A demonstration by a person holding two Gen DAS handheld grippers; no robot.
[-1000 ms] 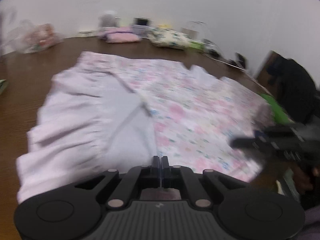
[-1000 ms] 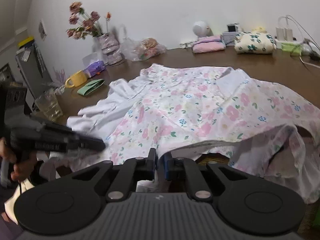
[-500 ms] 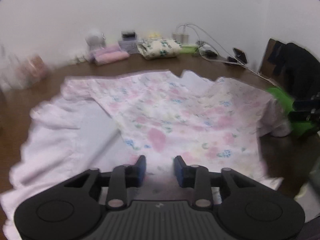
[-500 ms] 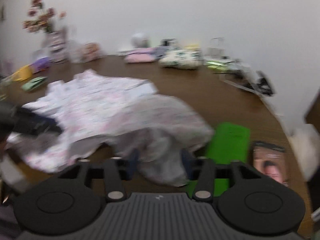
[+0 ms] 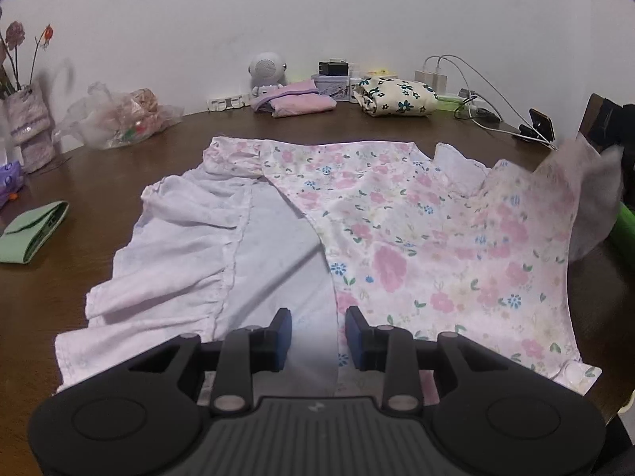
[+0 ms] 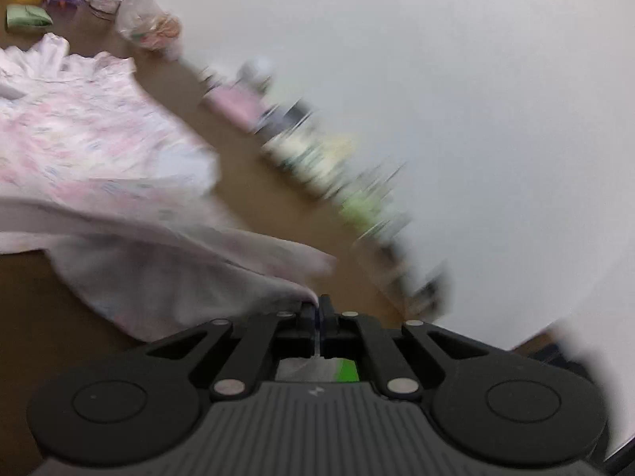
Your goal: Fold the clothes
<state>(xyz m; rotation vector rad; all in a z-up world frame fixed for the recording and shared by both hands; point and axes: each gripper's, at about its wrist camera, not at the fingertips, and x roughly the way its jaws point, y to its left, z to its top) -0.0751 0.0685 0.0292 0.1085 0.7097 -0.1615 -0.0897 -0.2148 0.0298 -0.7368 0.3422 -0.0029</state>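
A pink floral garment [image 5: 416, 234] with a plain pale ruffled part [image 5: 178, 246] lies spread on the brown table [image 5: 59, 277]. My left gripper [image 5: 317, 337] is open and empty just above the garment's near edge. My right gripper [image 6: 317, 309] is shut on an edge of the garment [image 6: 178, 277] and holds it lifted off the table; that raised edge shows at the right of the left wrist view [image 5: 591, 198]. The right wrist view is blurred by motion.
Along the far wall stand folded clothes [image 5: 301, 101], a floral bundle [image 5: 397, 97], a small speaker [image 5: 266, 69], chargers with cables [image 5: 468, 91], a plastic bag [image 5: 123, 119] and a vase [image 5: 27, 127]. A green folded cloth [image 5: 31, 234] lies left. A green object [image 5: 625, 226] lies right.
My left gripper opened, let go of the garment and drew back a little. My right gripper opened, then shut on the garment's right edge and lifted it, swinging fast.
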